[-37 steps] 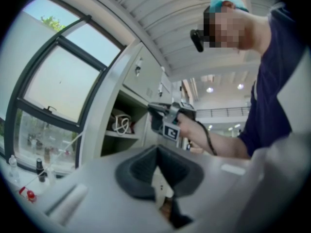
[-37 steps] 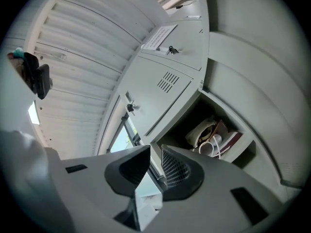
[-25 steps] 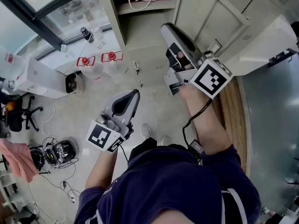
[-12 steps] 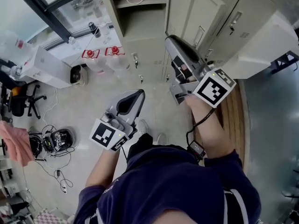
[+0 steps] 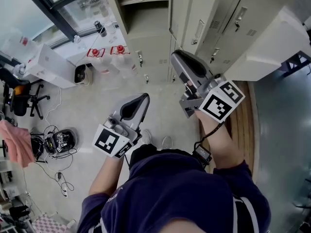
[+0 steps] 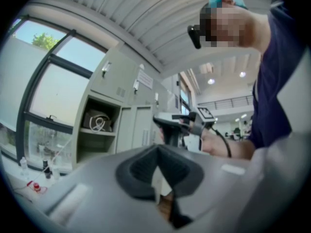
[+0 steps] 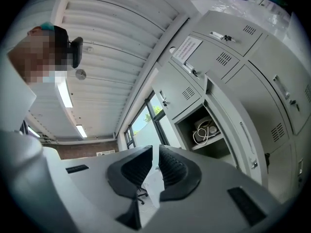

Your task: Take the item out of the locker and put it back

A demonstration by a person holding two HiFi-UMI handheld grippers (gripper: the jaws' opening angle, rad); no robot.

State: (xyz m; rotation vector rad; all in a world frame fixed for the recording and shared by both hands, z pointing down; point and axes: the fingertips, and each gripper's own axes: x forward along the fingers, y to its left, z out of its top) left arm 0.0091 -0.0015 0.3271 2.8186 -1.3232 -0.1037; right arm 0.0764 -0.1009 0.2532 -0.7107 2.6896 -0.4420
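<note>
Open compartment [image 7: 194,116]: one, ahead of the right fingers and slightly to their right in the right gripper view, with its door [image 7: 238,125] swung out beside it.
Contents: one coiled white cable [image 7: 203,130] on the shelf, with a darker bundle behind it that I cannot identify.
Other lockers [image 5: 243,23]: doors shut.
Grippers: two, each with one marker cube – left cube [image 5: 109,141], right cube [image 5: 221,100].
Left gripper [image 6: 157,152]: held about level, with the fingers together at the tips and nothing between them.
Right gripper [image 7: 156,154]: nose tipped slightly upward towards the lockers. The fingers are a narrow slit apart and have just been closing, with nothing between them.
Cable's place: in the compartment, well apart from both pairs of fingers and untouched.
</note>
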